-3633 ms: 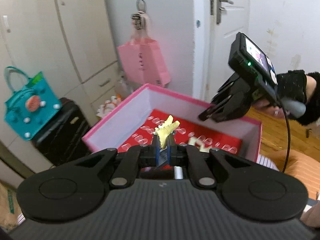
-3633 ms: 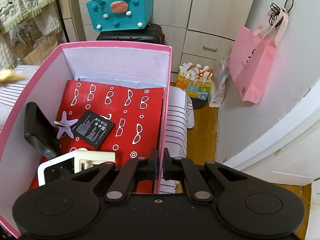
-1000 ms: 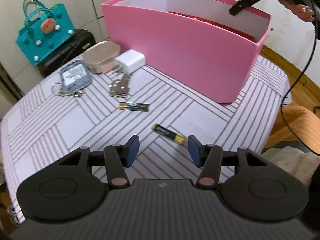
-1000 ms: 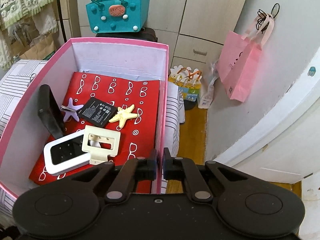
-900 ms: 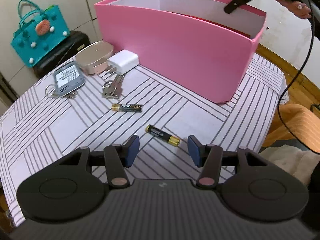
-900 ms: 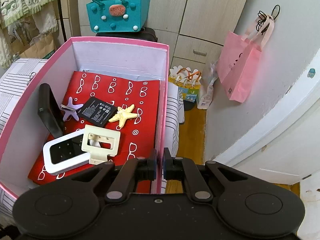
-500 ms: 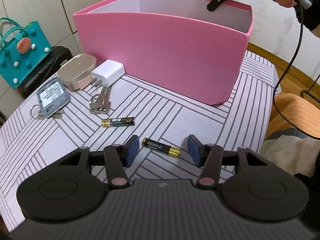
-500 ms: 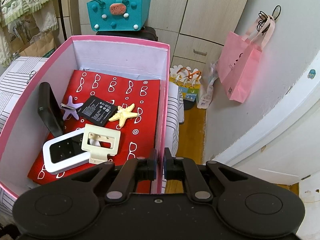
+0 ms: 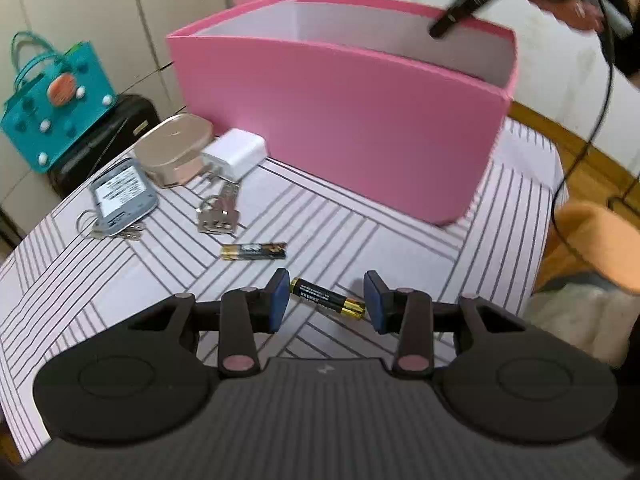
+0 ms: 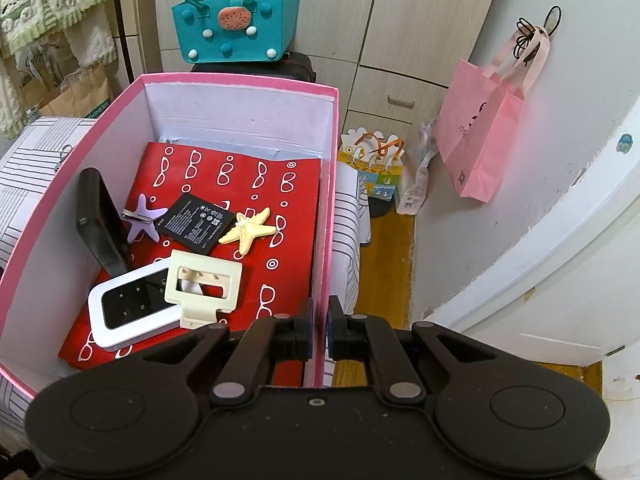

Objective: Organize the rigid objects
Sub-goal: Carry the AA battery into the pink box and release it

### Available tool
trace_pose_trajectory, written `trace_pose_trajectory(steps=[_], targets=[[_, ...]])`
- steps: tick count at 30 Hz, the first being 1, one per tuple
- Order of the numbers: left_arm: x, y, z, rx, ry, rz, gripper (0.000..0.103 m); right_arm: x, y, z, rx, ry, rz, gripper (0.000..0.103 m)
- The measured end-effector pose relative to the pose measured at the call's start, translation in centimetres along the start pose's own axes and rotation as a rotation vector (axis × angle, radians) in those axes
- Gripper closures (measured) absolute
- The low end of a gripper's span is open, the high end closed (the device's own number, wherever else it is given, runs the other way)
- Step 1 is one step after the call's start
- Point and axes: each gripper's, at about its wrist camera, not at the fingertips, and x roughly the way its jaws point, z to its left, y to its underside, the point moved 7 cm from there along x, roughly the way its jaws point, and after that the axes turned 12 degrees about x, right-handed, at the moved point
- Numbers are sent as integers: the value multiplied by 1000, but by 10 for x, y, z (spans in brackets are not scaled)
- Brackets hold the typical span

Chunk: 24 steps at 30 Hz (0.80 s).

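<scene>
A black-and-gold battery (image 9: 328,298) lies slantwise on the striped tablecloth (image 9: 100,280), between the blue pads of my left gripper (image 9: 326,304). Its jaws are closing, and I cannot see the pads press on the battery. A second battery (image 9: 254,251) lies just beyond. The pink box (image 9: 340,112) stands behind them. My right gripper (image 10: 319,330) is shut on the box's right wall (image 10: 332,208); in the left wrist view its tip (image 9: 440,28) shows at the rim. Inside lie a yellow starfish (image 10: 248,230), a purple starfish clip (image 10: 144,216), a flat black battery (image 10: 196,224) and a cream clip (image 10: 204,288).
Keys (image 9: 218,216), a white charger (image 9: 234,154), a gold case (image 9: 174,148) and a grey tag on rings (image 9: 122,196) lie left of the box. A teal bag (image 9: 52,96) stands beyond the table. A black cable (image 9: 592,120) hangs at the right above an orange cushion (image 9: 592,236).
My left gripper has come down over the near battery and its jaws have narrowed around it. The yellow starfish it held earlier now lies in the box. The right gripper has not moved.
</scene>
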Motion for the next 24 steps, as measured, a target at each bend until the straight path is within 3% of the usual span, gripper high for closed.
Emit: trace_pose_trajectory(steps=[5, 9, 13, 20, 24], targets=[[-25, -20, 19, -84, -17, -25, 64, 0, 0, 1, -20, 0, -2, 93], [-53, -46, 28, -52, -80, -87, 64, 0, 1, 4, -52, 12, -6, 93], [-75, -74, 27, -24, -94, -143, 64, -1, 1, 4, -67, 12, -3, 93], [-69, -129, 9, 36, -39, -182, 64, 0, 2, 4, -74, 13, -4, 93], [-44, -151, -14, 66, 48, -172, 64, 0, 3, 4, -78, 18, -10, 93]])
